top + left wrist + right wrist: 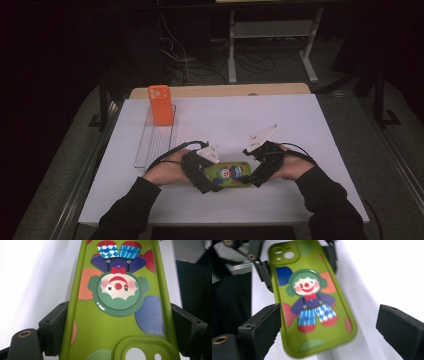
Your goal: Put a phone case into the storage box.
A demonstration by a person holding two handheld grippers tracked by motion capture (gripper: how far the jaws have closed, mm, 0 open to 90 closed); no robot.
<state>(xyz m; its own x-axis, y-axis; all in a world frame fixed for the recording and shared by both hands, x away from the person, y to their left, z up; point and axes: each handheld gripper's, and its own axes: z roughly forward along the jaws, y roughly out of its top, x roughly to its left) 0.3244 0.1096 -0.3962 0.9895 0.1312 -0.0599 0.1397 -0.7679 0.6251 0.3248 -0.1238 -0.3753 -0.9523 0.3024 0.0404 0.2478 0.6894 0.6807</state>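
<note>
A green phone case (231, 174) printed with a clown lies near the front edge of the white table, between my two grippers. My left gripper (214, 184) is shut on its camera-hole end. In the left gripper view, the two black pads press on the long sides of the case (112, 322), with the left gripper (120, 326) centred on it. My right gripper (254, 179) is at the other end and stands open. In the right gripper view, its jaws sit wide apart on either side of the case (312, 297), with the right gripper (329, 325) clear of it. The left gripper (298, 263) holds the far end.
An orange phone (160, 104) stands upright at the far end of a wire rack (155, 142) on the left of the white table top (300, 125). Behind the table are cables and desk legs on a dark floor.
</note>
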